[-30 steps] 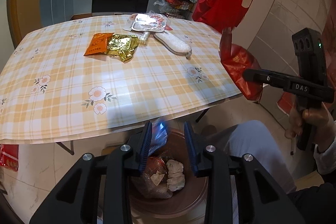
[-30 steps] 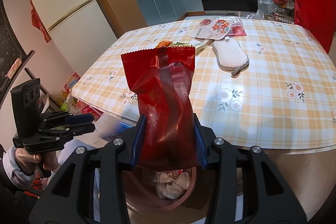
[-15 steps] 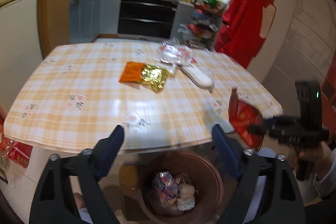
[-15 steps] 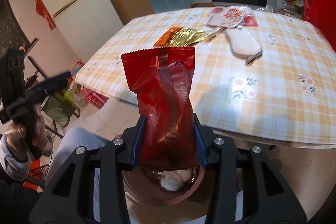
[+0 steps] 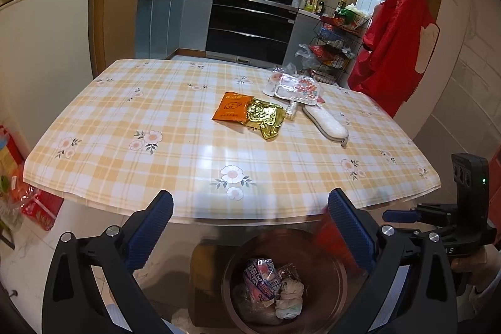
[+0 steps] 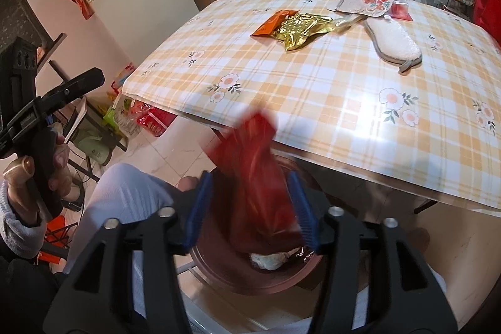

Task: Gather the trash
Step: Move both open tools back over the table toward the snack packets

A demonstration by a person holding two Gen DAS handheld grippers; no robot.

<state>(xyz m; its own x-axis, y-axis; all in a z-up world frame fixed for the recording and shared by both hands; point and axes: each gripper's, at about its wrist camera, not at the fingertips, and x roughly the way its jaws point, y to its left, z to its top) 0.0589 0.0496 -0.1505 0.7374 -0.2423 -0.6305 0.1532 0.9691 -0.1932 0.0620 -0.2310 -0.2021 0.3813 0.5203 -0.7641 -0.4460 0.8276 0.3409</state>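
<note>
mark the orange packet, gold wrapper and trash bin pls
orange packet point(image 5: 231, 107), left wrist view, middle of its printed face.
gold wrapper point(image 5: 263, 115), left wrist view, centre of the crinkled foil.
trash bin point(image 5: 339, 277), left wrist view, bare right inner wall.

Black hand-held gripper point(image 5: 250, 227), blue ribbed pads point(image 5: 150, 232), silver screws, grey knit cuff point(image 6: 18, 227)

- The left wrist view looks forward and down, over the bin point(image 5: 283, 280), across the table point(image 5: 175, 127) to the kitchen.
- The right wrist view looks down more steeply, close above the bin point(image 6: 225, 268).
- Both views share the bin and the table point(image 6: 344, 77).
</note>
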